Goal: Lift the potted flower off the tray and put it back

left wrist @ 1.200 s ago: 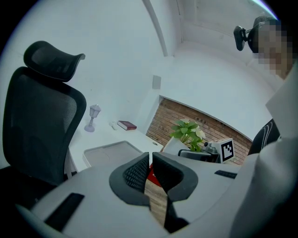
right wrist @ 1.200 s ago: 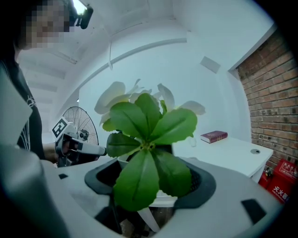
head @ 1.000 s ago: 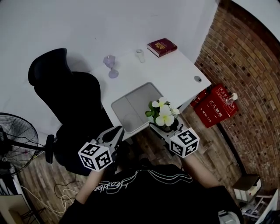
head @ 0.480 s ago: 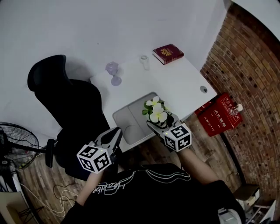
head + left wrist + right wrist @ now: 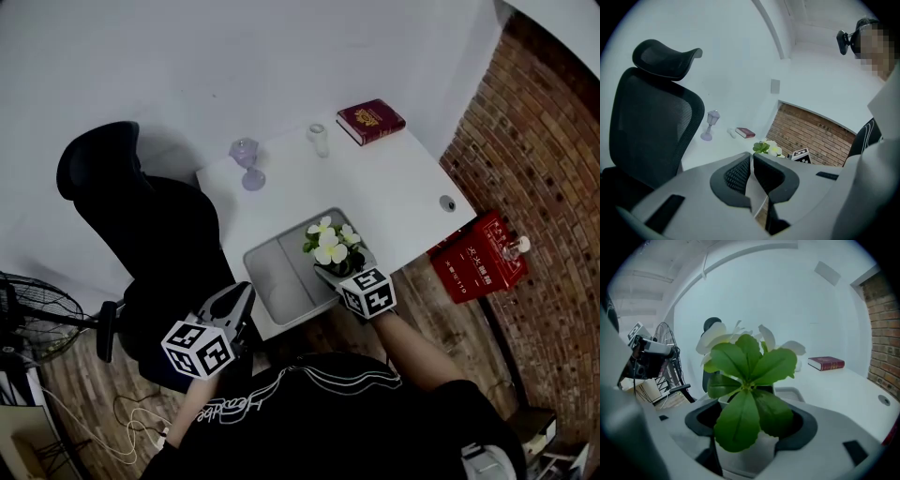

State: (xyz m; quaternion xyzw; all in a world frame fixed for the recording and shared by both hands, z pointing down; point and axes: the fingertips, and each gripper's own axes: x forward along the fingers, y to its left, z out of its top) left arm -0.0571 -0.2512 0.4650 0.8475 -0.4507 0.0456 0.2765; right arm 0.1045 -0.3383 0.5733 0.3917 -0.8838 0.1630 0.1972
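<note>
The potted flower [image 5: 330,246], white blooms over green leaves in a pale pot [image 5: 746,452], sits between the jaws of my right gripper [image 5: 342,269], which is shut on the pot. In the right gripper view the leaves [image 5: 750,366] fill the middle and both pads press the pot's sides. The flower is over the near right part of the grey tray [image 5: 274,269] on the white desk [image 5: 398,192]. I cannot see whether the pot's base touches the tray. My left gripper [image 5: 233,305] hangs off the desk's near left edge, shut and empty.
A black office chair [image 5: 155,234] stands left of the desk. At the desk's far side are a purple goblet-shaped ornament [image 5: 247,161], a small glass [image 5: 320,139] and a red book [image 5: 371,120]. A red box [image 5: 480,264] sits on the floor by the brick wall. A fan [image 5: 28,314] stands at far left.
My right gripper has carried the flower down and forward, from off the desk's near edge to over the tray. The left gripper has shifted a little.
</note>
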